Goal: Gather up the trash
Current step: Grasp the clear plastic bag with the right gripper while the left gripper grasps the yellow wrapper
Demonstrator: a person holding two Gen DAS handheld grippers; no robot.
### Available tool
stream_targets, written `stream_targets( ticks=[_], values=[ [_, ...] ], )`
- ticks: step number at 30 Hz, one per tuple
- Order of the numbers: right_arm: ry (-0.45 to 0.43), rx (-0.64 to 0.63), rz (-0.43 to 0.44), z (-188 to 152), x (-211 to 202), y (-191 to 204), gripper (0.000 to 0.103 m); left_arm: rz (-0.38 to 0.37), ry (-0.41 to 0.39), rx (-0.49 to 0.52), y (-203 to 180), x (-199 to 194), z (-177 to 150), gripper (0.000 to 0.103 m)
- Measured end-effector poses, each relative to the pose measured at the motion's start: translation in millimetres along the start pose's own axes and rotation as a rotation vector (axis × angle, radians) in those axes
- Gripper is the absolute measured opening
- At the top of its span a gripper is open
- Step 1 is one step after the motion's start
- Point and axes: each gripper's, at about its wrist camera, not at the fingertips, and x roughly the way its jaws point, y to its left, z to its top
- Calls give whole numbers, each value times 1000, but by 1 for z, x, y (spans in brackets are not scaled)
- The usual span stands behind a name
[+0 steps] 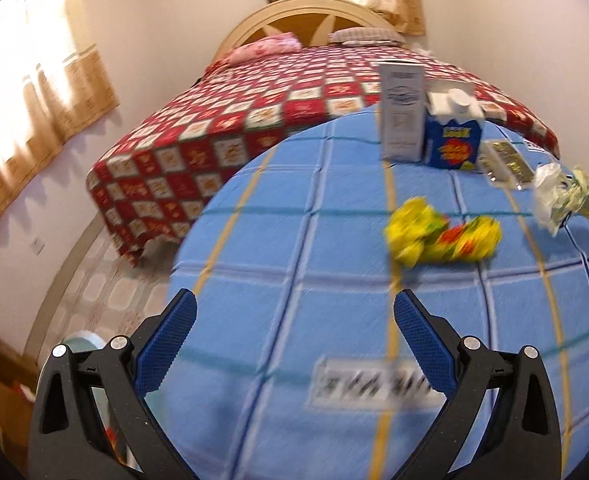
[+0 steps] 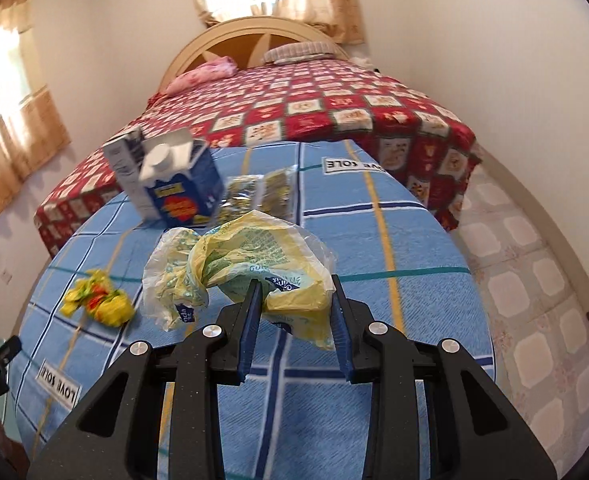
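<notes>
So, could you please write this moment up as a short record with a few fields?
surface: round table under a blue checked cloth
left gripper: open, empty, above the cloth
right gripper: shut on the crumpled yellow plastic bag
loose trash: yellow and red wrapper, flat clear packet
upright cartons: blue carton with a white box beside it
background: bed with red patterned cover
</notes>
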Motion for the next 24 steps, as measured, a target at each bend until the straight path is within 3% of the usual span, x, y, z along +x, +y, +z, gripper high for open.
stream_targets(
  ticks=[4,13,17,18,19,21,24],
  values=[
    [4,0,6,2,4,-5,34,-32,8,-3,-23,24,23,97],
    [31,-14,33,2,12,0,34,-98,52,-8,-41,51,30,94],
    [45,-30,54,-2,15,9,34,-170,69,11,-47,55,26,56],
    [48,-35,60,-3,15,11,34,-196,68,16,-49,54,26,38],
    [49,-36,62,-3,15,12,34,-216,69,25,-51,52,26,30],
    [50,-38,69,-4,14,16,34,-225,67,36,-53,48,26,24],
    [46,-46,78,-7,11,22,34,-223,59,41,-51,43,25,22]
  ],
)
